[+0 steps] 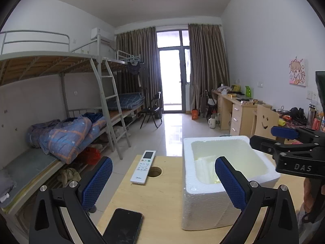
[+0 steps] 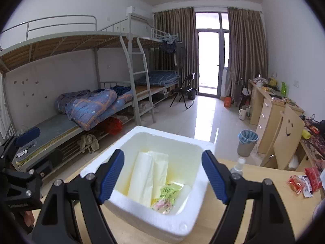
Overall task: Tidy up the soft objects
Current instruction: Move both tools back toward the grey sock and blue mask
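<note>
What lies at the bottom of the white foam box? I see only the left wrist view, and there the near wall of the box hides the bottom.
Observer: In the right wrist view, a green printed packet lies in the foam box, beside pale folded sheets.
Operator: Does the right hand-held gripper hold something?
Observer: No. The right hand-held gripper is open over the box, with nothing between its pads.
Operator: Is anything on the table on that side?
Observer: Yes, red snack packets lie on the table, to the right of the box.
</note>
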Motion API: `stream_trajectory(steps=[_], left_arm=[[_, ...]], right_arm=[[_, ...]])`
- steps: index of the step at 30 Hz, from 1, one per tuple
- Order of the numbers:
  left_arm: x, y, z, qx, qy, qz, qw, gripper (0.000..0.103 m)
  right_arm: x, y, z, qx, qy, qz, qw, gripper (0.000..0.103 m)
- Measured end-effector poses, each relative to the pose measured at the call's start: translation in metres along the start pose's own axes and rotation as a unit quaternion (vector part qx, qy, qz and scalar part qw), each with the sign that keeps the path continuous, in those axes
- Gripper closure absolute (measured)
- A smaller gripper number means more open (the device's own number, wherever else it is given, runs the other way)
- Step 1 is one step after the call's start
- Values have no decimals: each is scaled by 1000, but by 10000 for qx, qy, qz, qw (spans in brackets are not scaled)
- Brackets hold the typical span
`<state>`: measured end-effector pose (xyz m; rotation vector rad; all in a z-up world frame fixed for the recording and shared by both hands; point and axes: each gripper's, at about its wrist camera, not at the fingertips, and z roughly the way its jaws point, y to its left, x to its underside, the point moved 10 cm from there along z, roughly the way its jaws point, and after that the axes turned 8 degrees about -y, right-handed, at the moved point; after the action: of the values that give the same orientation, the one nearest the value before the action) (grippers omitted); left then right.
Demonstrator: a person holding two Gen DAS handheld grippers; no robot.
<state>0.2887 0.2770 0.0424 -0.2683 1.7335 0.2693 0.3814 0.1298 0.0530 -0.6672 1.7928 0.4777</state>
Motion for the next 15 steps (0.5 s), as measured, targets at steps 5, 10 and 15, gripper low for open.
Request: stream_trajectory(steps=[5, 10, 15], left_arm=[[-8, -7, -25, 155, -116, -89, 9998, 0], [-13, -8, -52, 261, -209, -107, 9994, 0], [-18, -11, -75, 369, -266, -107, 9989, 0]], right_arm=[[-5, 1, -31, 128, -155, 15, 9998, 21], [-7, 0, -65, 294, -326, 46, 9990, 0], [-5, 0, -90, 464, -400, 80, 9981, 0]])
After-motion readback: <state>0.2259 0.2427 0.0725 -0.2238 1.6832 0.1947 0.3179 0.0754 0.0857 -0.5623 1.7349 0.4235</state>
